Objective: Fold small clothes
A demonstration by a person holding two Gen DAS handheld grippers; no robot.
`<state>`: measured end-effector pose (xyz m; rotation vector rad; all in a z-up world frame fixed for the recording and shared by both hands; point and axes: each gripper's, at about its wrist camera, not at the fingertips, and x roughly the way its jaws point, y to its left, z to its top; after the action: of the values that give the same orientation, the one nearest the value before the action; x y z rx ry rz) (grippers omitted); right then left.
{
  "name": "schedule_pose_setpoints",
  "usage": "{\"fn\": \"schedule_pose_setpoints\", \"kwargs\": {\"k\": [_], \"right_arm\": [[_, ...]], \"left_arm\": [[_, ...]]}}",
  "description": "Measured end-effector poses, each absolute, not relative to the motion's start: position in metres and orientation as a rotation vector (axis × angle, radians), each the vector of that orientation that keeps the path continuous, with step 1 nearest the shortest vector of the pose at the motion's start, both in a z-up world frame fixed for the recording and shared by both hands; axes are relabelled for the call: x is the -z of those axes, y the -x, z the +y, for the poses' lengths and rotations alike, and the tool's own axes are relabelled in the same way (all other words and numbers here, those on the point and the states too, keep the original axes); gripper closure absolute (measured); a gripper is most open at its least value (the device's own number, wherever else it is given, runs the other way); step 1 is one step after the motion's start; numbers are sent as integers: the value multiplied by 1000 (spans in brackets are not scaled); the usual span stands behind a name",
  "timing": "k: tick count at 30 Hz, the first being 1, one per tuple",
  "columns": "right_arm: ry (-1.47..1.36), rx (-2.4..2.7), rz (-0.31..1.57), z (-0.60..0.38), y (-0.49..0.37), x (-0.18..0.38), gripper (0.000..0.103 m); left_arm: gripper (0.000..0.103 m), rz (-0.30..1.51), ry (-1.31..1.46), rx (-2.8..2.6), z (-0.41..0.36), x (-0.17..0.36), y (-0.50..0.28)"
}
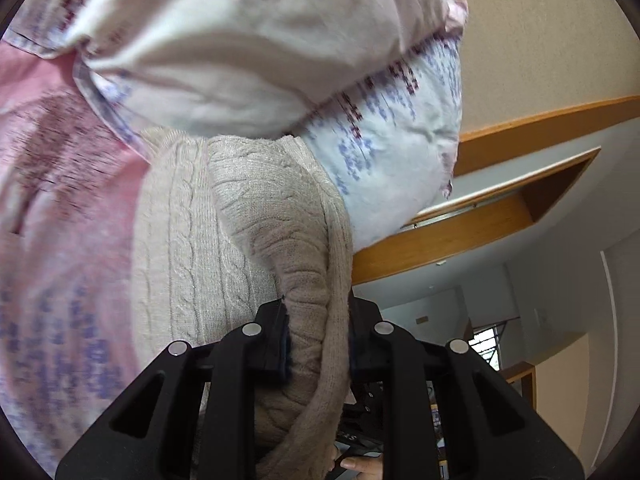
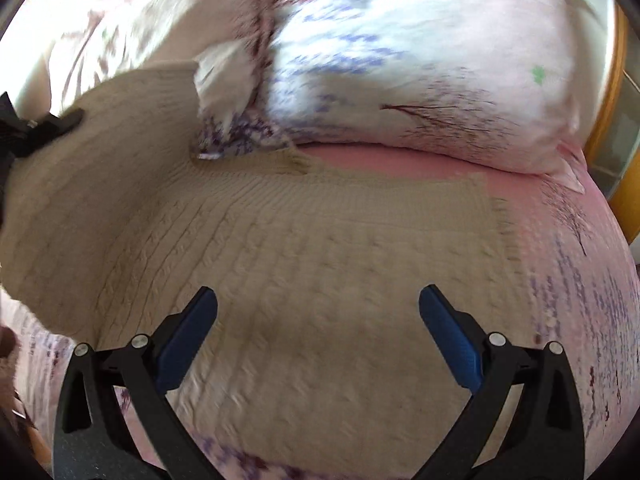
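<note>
A beige cable-knit sweater (image 2: 300, 248) lies spread on the pink patterned bedsheet (image 2: 580, 280). My right gripper (image 2: 318, 312) hovers over its near part, open, with nothing between its blue pads (image 2: 188, 340). At the far left of the right wrist view, my left gripper (image 2: 60, 120) holds the sweater's edge lifted off the bed. In the left wrist view a bunched fold of the sweater (image 1: 224, 208) runs between the pads of my left gripper (image 1: 318, 336), which is shut on it. A person's finger (image 1: 360, 466) shows below.
Floral pillows (image 2: 420, 80) lie against the sweater's far edge, and one (image 1: 240, 40) fills the top of the left wrist view. A wooden bed frame (image 2: 620, 80) borders the right side. Wooden wall trim (image 1: 540, 120) and a window (image 1: 486, 344) show behind.
</note>
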<state>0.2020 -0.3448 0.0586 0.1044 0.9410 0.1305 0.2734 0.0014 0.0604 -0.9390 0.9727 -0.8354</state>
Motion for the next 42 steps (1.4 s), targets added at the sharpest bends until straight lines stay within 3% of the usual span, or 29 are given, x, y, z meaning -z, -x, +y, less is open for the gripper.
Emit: {"fn": "schedule_pose_setpoints", "kwargs": {"k": [11, 23, 26, 28, 31, 35, 40, 42], "right_arm": [[-445, -93, 873, -464, -175, -70, 2], [-578, -150, 849, -485, -171, -64, 2], [-603, -142, 835, -490, -170, -64, 2], [-614, -131, 833, -494, -169, -64, 2], [-615, -117, 831, -498, -168, -66, 2], [-648, -144, 823, -502, -170, -70, 7], [-673, -220, 899, -491, -191, -69, 34], [-689, -235, 945, -486, -201, -64, 35]], "left_arm": [[83, 1096, 871, 963, -126, -42, -275], [82, 1205, 788, 884, -169, -20, -275], [68, 1216, 787, 904, -178, -26, -277], [50, 1210, 788, 962, -183, -30, -275], [35, 1204, 820, 1049, -189, -36, -273], [28, 1206, 862, 1103, -177, -40, -272], [27, 1126, 669, 985, -145, -59, -266], [23, 1090, 536, 886, -132, -66, -257]]}}
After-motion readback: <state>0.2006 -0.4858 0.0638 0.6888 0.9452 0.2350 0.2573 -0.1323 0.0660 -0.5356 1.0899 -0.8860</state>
